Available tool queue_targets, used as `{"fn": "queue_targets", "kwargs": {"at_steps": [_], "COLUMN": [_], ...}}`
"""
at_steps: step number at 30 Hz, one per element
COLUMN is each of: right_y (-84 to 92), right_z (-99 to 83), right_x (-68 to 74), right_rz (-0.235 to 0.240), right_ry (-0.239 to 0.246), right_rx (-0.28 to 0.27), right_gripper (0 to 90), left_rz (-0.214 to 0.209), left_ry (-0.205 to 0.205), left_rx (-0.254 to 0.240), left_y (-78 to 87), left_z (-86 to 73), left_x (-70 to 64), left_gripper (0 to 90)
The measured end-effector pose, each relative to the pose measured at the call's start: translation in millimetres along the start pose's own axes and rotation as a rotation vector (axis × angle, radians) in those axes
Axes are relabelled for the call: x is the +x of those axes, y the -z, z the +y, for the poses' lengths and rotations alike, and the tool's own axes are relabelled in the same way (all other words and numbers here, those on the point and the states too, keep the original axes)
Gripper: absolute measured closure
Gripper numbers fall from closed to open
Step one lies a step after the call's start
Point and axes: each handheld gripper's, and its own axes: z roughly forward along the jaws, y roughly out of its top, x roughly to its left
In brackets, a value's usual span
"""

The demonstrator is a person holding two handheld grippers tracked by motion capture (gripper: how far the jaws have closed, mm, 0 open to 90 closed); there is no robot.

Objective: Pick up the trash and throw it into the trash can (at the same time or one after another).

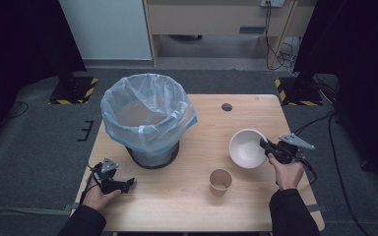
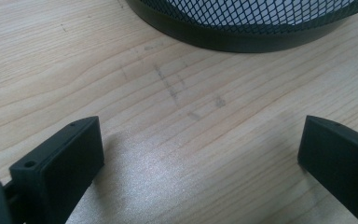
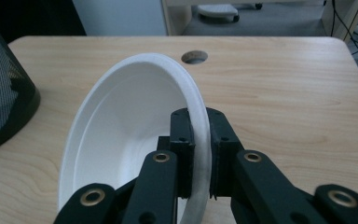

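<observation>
While the left gripper (image 1: 128,184) rests at lower left with jaws wide apart over bare wood grain, a tan paper cup (image 1: 220,181) stands upright and empty at lower centre. Right of centre, the right gripper (image 3: 199,154) is clamped on the rim of a smooth, round, empty white bowl (image 3: 135,126), tilted on edge. Farther back at upper left stands a black mesh bin (image 1: 147,118), lined with a translucent bag.

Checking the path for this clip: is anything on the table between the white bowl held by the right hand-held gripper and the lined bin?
Nothing visible blocks it. The right hand-held gripper pinches the rim of the white round bowl; bare wooden table lies between it and the black mesh bin with clear plastic liner. The brown paper cup stands nearer the person, off that line.
</observation>
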Motion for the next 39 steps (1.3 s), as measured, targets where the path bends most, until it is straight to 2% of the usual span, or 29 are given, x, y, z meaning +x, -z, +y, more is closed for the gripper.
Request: {"fn": "queue_targets", "kwargs": {"at_steps": [8, 15, 26, 39], "right_y": [11.8, 20.4, 31.3, 46.5], "right_z": [11.2, 22.1, 40.6, 73.8], "right_x": [1.3, 5.6, 9.0, 21.5], "right_rz": [0.017, 0.035, 0.059, 0.101], "right_ry": [-0.042, -0.056, -0.061, -0.068], "right_rx": [-0.104, -0.177, -0.265, -0.405], "right_gripper": [83.2, 83.1, 83.1, 83.2], "left_rz": [0.000, 0.000, 0.000, 0.000], "left_ry": [0.000, 0.000, 0.000, 0.000], "left_rx": [0.000, 0.000, 0.000, 0.000], "left_y": [0.0, 0.0, 0.0, 0.0], "left_z": [0.0, 0.0, 0.0, -0.1], "left_x": [0.0, 0.0, 0.0, 0.0], "left_gripper": [0.0, 0.0, 0.0, 0.0]}}
